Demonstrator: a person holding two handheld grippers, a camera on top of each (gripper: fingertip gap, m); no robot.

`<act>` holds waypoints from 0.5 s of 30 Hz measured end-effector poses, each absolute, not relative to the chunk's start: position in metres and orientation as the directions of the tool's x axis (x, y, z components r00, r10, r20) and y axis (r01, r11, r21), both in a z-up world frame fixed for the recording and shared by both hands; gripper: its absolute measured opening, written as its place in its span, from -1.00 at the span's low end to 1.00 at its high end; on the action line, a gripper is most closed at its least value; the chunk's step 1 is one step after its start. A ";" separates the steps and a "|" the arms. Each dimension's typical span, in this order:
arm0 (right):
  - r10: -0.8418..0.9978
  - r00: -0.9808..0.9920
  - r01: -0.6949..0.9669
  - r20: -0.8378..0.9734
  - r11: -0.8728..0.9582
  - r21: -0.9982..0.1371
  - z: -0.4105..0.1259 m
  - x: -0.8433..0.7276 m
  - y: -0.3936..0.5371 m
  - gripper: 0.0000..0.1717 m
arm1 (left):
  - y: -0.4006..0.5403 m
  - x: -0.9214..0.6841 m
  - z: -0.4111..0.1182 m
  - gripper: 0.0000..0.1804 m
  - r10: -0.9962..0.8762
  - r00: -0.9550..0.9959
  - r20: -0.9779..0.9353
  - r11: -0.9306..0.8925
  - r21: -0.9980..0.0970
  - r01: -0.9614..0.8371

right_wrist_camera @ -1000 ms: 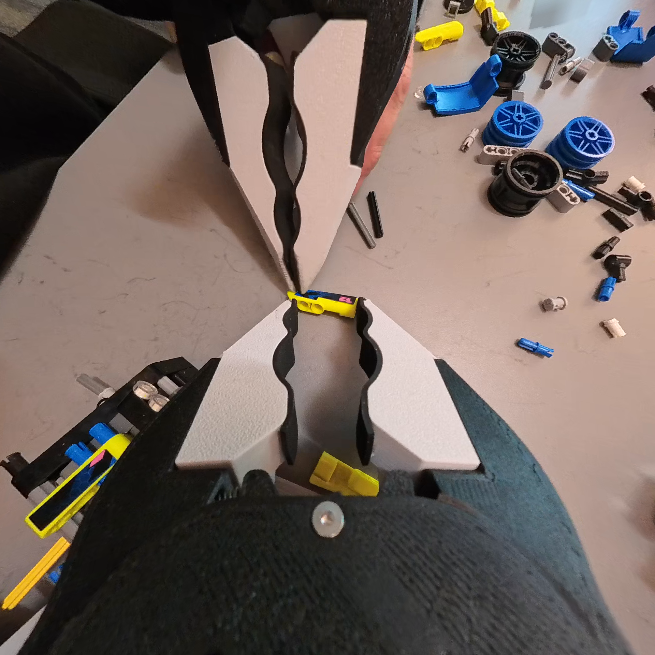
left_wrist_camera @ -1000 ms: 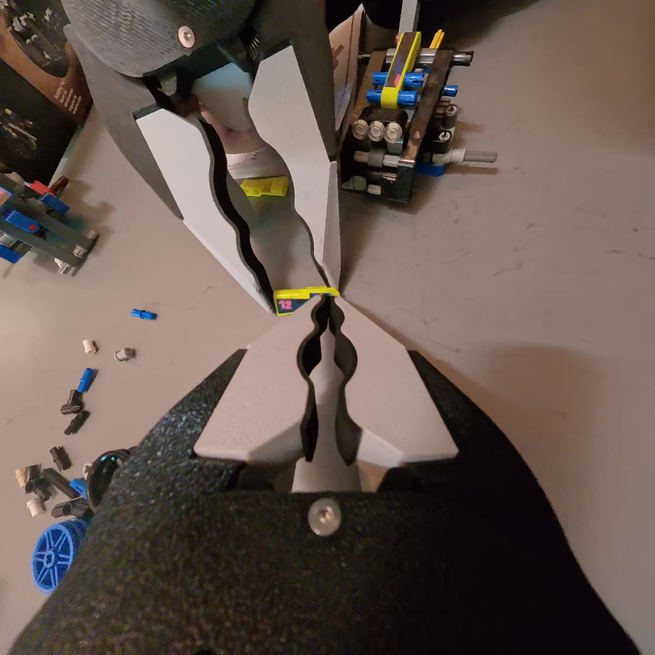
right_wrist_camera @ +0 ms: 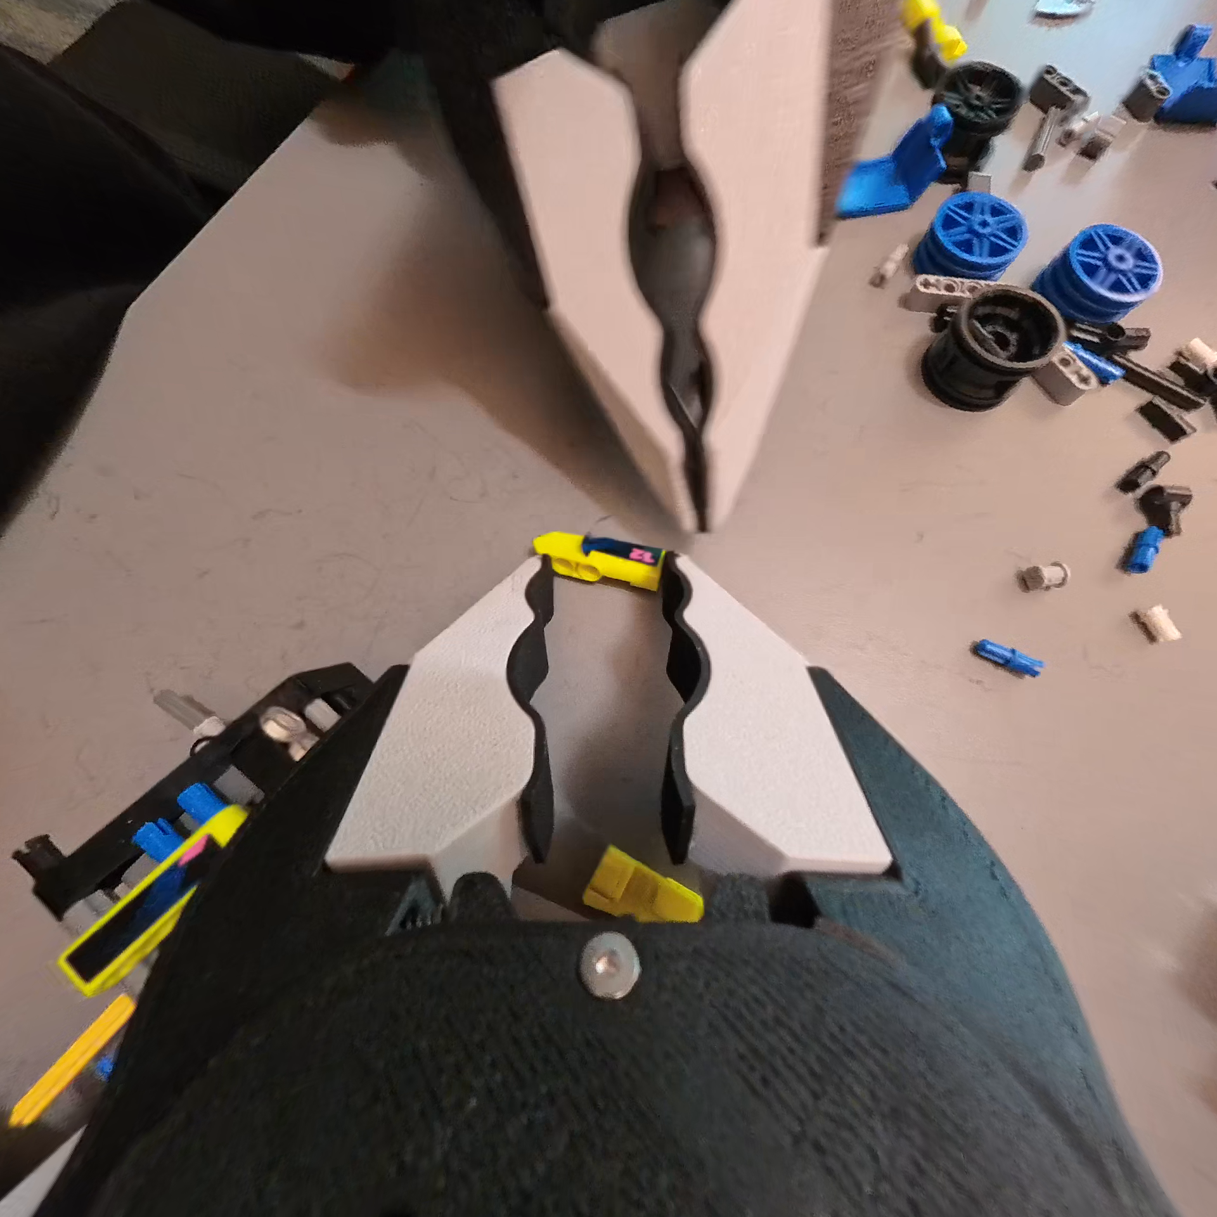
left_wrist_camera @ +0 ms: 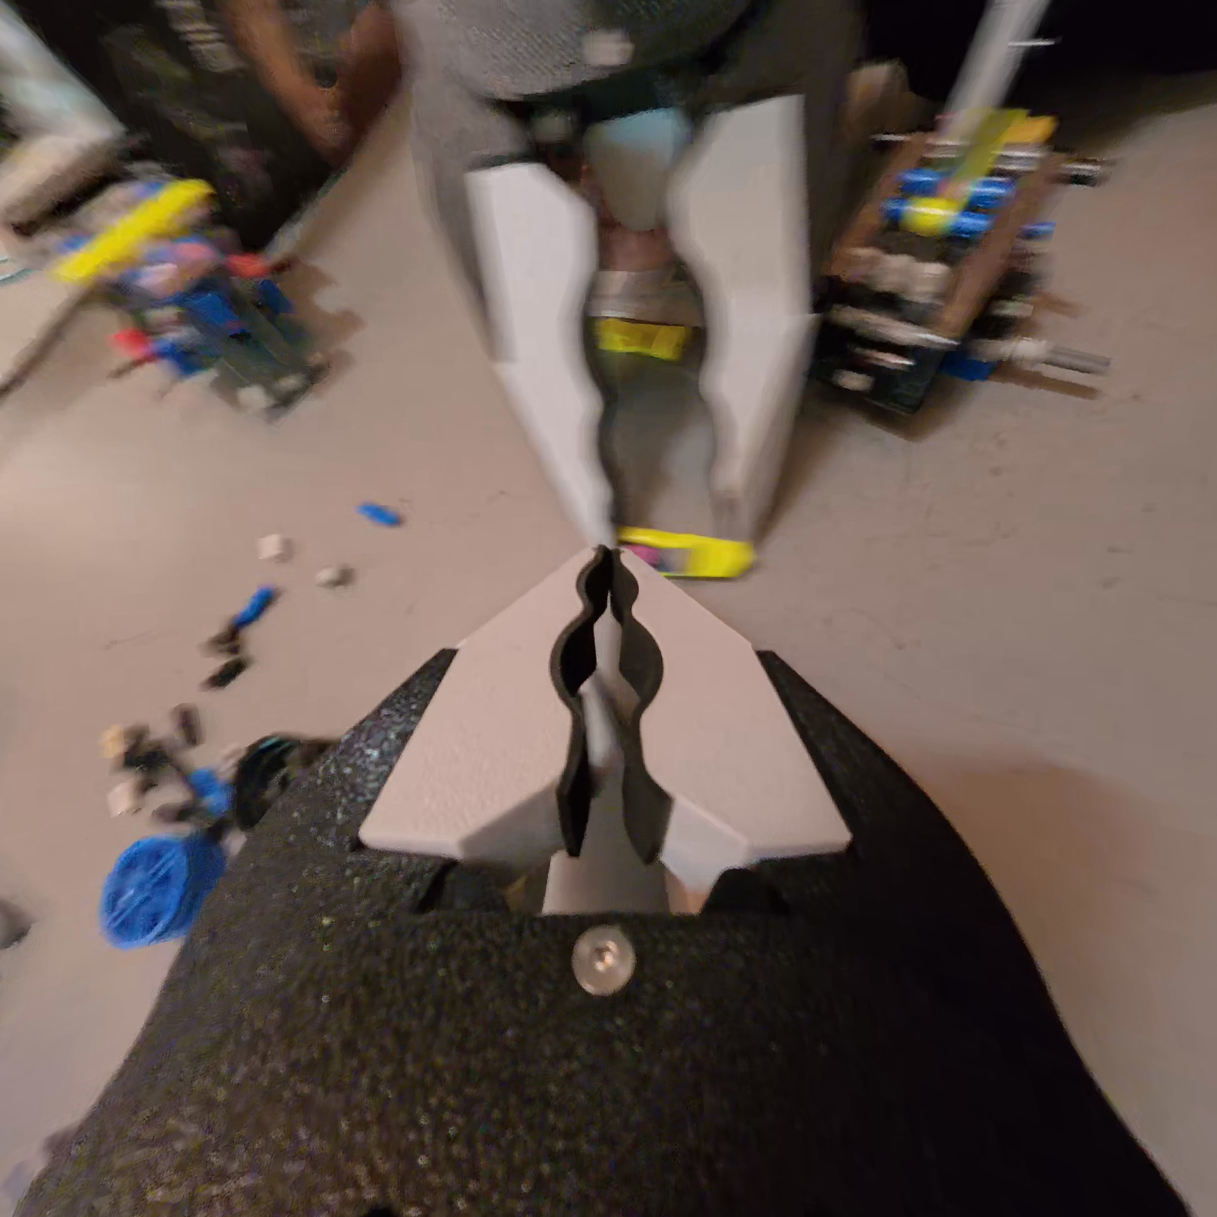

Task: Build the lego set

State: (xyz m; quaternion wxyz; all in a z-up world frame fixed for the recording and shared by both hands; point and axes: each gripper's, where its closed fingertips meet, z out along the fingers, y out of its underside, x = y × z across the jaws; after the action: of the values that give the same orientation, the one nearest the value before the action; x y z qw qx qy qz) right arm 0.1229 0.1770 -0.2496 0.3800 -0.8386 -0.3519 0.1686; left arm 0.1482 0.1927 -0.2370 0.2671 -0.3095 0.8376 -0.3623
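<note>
A small yellow plastic building piece with a dark blue sticker lay on the beige surface, its long axis running crosswise between the fingertips of the right tongs. Those tongs stood spread, straddling the piece; whether the pads pressed its ends was unclear. The left tongs were clenched on nothing, tips just beside one end of the piece. The right tongs were nearer.

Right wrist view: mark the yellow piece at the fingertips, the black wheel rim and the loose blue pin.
Yellow piece (right_wrist_camera: 609,565), right wrist view, side face.
Black rim (right_wrist_camera: 998,349), right wrist view, open end.
Blue pin (right_wrist_camera: 1007,658), right wrist view, middle.
</note>
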 end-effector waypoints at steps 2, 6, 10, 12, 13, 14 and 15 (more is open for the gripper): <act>0.720 0.694 0.468 -0.006 -0.458 -0.756 -0.249 0.120 0.178 -0.63 | 0.205 0.154 -0.225 -1.00 -0.753 -0.627 -0.200 0.487 -0.810 -0.326; 0.716 0.698 0.457 -0.021 -0.468 -0.756 -0.249 0.120 0.178 -0.63 | 0.206 0.147 -0.215 -1.00 -0.719 -0.671 -0.184 0.491 -0.817 -0.302; 0.715 0.699 0.455 -0.025 -0.471 -0.756 -0.249 0.120 0.178 -0.63 | 0.183 0.124 -0.224 -1.00 -0.606 -0.775 -0.181 0.555 -0.794 -0.248; 0.715 0.699 0.455 -0.025 -0.471 -0.756 -0.249 0.120 0.178 -0.63 | 0.177 0.119 -0.231 -0.90 -0.583 -0.792 -0.182 0.575 -0.781 -0.244; 0.715 0.699 0.455 -0.025 -0.471 -0.756 -0.249 0.120 0.178 -0.63 | 0.176 0.118 -0.233 -0.82 -0.586 -0.792 -0.171 0.570 -0.782 -0.253; 0.715 0.699 0.455 -0.025 -0.471 -0.756 -0.249 0.120 0.178 -0.63 | 0.175 0.118 -0.235 -0.79 -0.591 -0.792 -0.155 0.561 -0.784 -0.265; 0.715 0.699 0.455 -0.025 -0.471 -0.756 -0.249 0.120 0.178 -0.63 | 0.174 0.117 -0.236 -0.78 -0.590 -0.795 -0.142 0.554 -0.788 -0.269</act>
State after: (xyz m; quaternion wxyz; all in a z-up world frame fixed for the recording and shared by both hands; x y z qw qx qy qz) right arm 0.1199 0.1782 -0.2494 0.3787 -0.8402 -0.3480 0.1720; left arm 0.1173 0.1735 -0.2361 0.1997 -0.2502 0.8584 -0.4008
